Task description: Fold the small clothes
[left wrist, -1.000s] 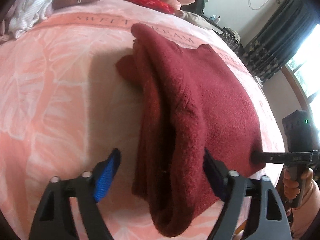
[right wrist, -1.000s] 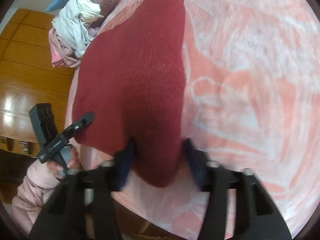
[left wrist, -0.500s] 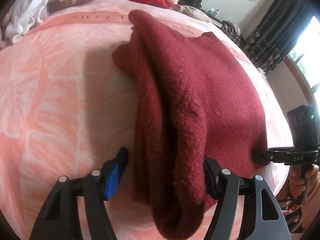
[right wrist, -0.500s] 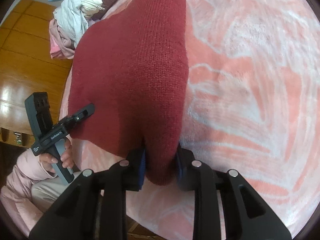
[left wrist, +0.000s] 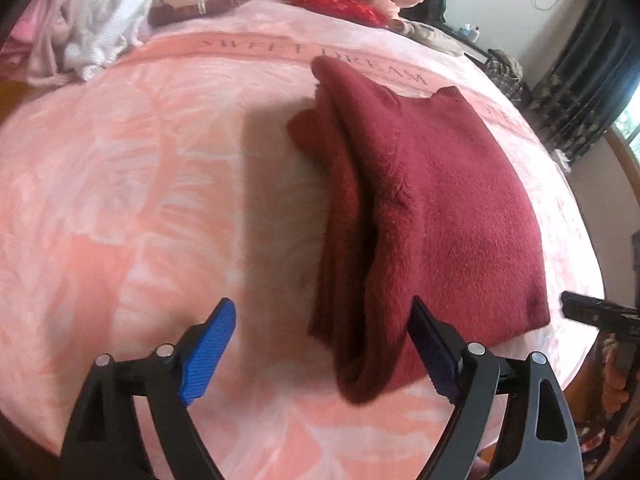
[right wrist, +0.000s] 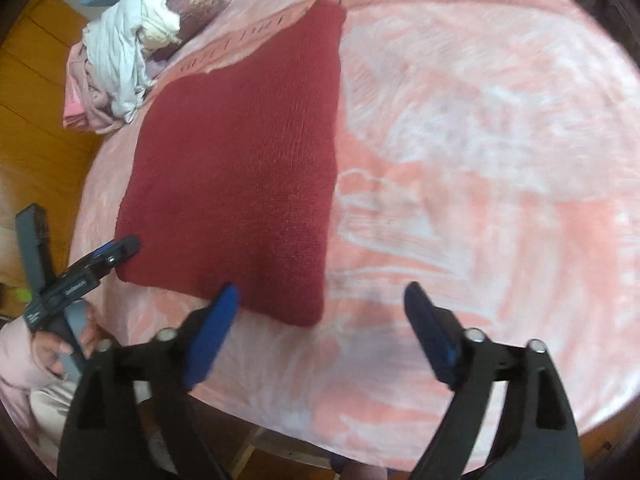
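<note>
A pink blanket [left wrist: 140, 200] covers the bed, printed with a band of lettering that reads "SWEET DREAM" [left wrist: 312, 56] along its far edge. On it lies the dark red sweater [right wrist: 248, 168], folded into a rough rectangle, its far corner overlapping the lettering. At the head of the bed sits a heap of clothes [right wrist: 124, 48], white and pink, with more folded fabric behind. The left gripper [left wrist: 320, 344] is spread wide, its blue pads straddling the sweater's thick folded edge without pinching it. The right gripper [right wrist: 320, 320] is likewise released, hovering just off the sweater's near corner.
</note>
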Tool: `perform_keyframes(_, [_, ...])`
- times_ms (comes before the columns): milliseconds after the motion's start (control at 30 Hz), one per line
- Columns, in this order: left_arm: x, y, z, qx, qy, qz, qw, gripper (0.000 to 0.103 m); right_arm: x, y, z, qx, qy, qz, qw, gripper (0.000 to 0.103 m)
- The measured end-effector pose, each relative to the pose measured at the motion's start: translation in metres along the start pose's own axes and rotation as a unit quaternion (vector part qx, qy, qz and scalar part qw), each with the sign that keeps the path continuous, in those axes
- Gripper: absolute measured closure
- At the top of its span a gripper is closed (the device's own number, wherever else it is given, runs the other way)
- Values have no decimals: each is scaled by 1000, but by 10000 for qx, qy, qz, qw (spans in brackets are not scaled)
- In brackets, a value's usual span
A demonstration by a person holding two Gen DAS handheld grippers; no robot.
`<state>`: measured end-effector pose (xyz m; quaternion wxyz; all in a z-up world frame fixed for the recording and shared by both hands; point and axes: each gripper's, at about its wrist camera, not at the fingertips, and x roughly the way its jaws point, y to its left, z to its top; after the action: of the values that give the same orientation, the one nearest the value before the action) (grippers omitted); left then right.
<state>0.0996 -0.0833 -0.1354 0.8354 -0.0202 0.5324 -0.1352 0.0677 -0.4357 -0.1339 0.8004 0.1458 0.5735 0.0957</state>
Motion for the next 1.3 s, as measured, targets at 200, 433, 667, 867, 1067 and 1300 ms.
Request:
perform_keyframes(200, [-47, -9, -4, 402, -297, 414, 9979, 5, -39, 22, -22, 109, -141, -106, 9998, 7])
perform_keyframes(433, [-96, -16, -14, 414, -620, 563, 9956, 4, -59, 60, -51, -441, -295, -460, 9975, 7])
perform_keyframes(667, [-116, -14, -33, 301, -849, 789, 9928, 4, -80, 72, -66, -643, -512, -493, 9954, 7])
perform_keyframes(867, [-126, -21, -46, 263, -940, 708, 9927, 4, -94, 77, -74, -530, -590, -239, 9966, 7])
perform_keyframes(1067, [-130, -30, -51, 297, -949, 568, 9934, 4, -94, 86, -79, -534, -582, -147, 9968, 7])
perform_keyframes(1300, [-133, -29, -54, 277, -989, 616, 9928, 4, -90, 90, -83, -582, -567, -155, 9966, 7])
